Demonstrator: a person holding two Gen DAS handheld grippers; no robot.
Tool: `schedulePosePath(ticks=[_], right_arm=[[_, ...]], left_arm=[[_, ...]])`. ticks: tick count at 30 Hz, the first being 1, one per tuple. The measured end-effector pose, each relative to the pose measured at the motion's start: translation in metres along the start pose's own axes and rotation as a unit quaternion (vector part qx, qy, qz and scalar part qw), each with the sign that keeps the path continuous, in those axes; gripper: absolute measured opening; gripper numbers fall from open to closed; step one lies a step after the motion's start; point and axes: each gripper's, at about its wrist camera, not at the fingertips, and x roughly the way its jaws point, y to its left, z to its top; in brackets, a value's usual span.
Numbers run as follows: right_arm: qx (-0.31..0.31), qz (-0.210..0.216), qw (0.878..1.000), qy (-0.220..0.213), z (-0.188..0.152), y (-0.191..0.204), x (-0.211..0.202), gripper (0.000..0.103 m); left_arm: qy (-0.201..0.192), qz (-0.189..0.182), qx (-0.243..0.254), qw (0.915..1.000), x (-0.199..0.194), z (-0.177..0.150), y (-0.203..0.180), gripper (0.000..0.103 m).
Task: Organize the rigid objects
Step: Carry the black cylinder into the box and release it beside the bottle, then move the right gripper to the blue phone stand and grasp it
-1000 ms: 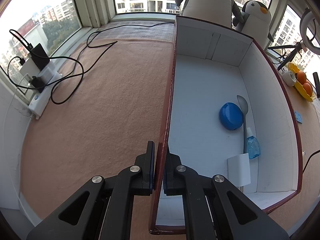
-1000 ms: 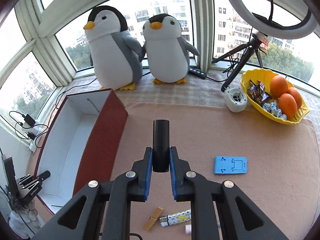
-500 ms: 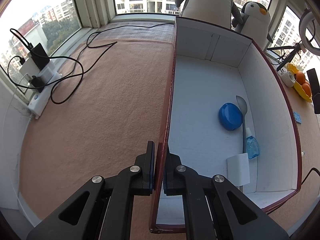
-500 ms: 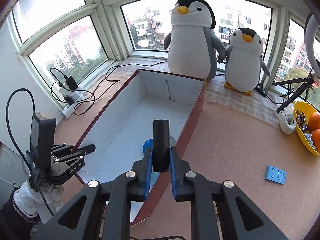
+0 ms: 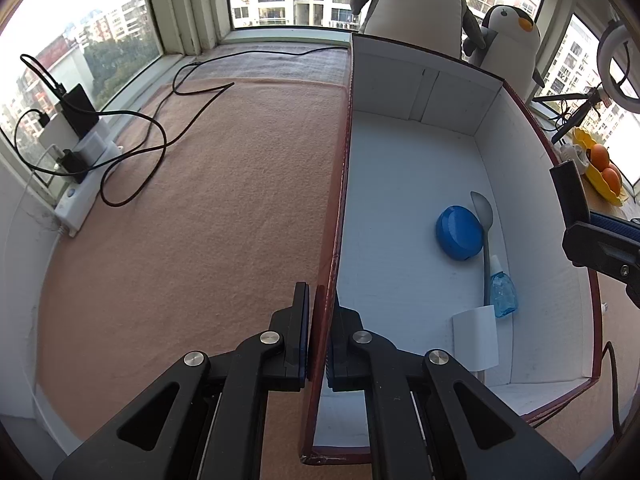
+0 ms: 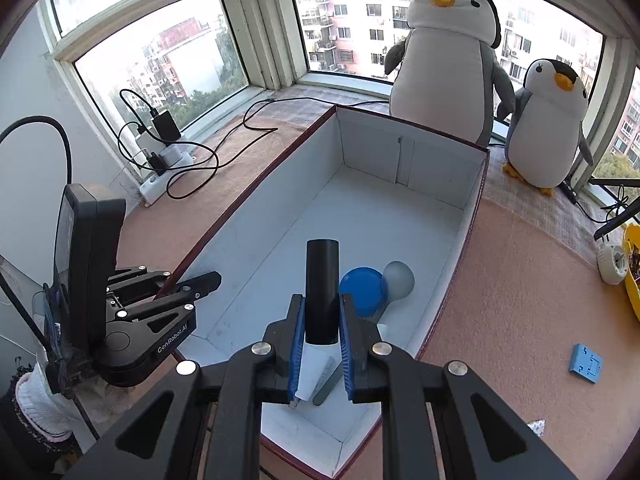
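Note:
A long box with dark red outside and white inside (image 5: 416, 184) lies on the tan cloth; it also shows in the right wrist view (image 6: 360, 216). My left gripper (image 5: 319, 304) is shut on the box's left wall near its front end. My right gripper (image 6: 320, 312) is shut on a black cylinder (image 6: 321, 288) and holds it over the front part of the box; the cylinder also shows at the right edge of the left wrist view (image 5: 570, 192). Inside the box lie a blue round lid (image 5: 458, 232), a grey spoon (image 5: 485, 216), a small blue bottle (image 5: 502, 292) and a white card (image 5: 476, 336).
Two plush penguins (image 6: 444, 64) stand behind the box. A power strip with chargers and black cables (image 5: 80, 148) sits at the left window. A blue phone stand (image 6: 585, 367) lies on the cloth to the right. A yellow fruit bowl (image 5: 600, 168) stands far right.
My right gripper has carried the black cylinder leftward from above the cloth to over the box's interior. My left gripper has stayed on the box wall.

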Motion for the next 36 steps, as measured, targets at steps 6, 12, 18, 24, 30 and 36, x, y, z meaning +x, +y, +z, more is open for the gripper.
schedulePosePath(ticks=[6, 12, 18, 24, 30, 36], right_arm=[[-0.006, -0.004, 1.000, 0.009, -0.001, 0.002, 0.008, 0.015], [-0.013, -0.009, 1.000, 0.002, 0.000, 0.005, 0.006, 0.037], [-0.030, -0.020, 0.999, -0.018, 0.001, 0.010, -0.002, 0.060], [-0.029, -0.023, 0.999, -0.023, 0.000, 0.009, -0.007, 0.062], [-0.012, -0.026, 0.999, -0.030, -0.004, 0.000, -0.018, 0.062], [0.029, -0.040, 0.998, -0.033, -0.018, -0.033, -0.035, 0.062]], left_arm=[[0.000, -0.001, 0.000, 1.0000, 0.000, 0.000, 0.001, 0.005], [0.000, -0.001, 0.000, 1.0000, 0.000, 0.000, 0.001, 0.005], [0.000, -0.001, 0.001, 1.0000, 0.001, 0.000, 0.002, 0.005], [0.000, 0.000, 0.001, 1.0000, 0.001, 0.000, 0.002, 0.005], [0.000, -0.001, 0.001, 1.0000, 0.001, 0.000, 0.002, 0.005], [0.000, -0.003, 0.001, 1.0000, 0.001, -0.001, 0.005, 0.005]])
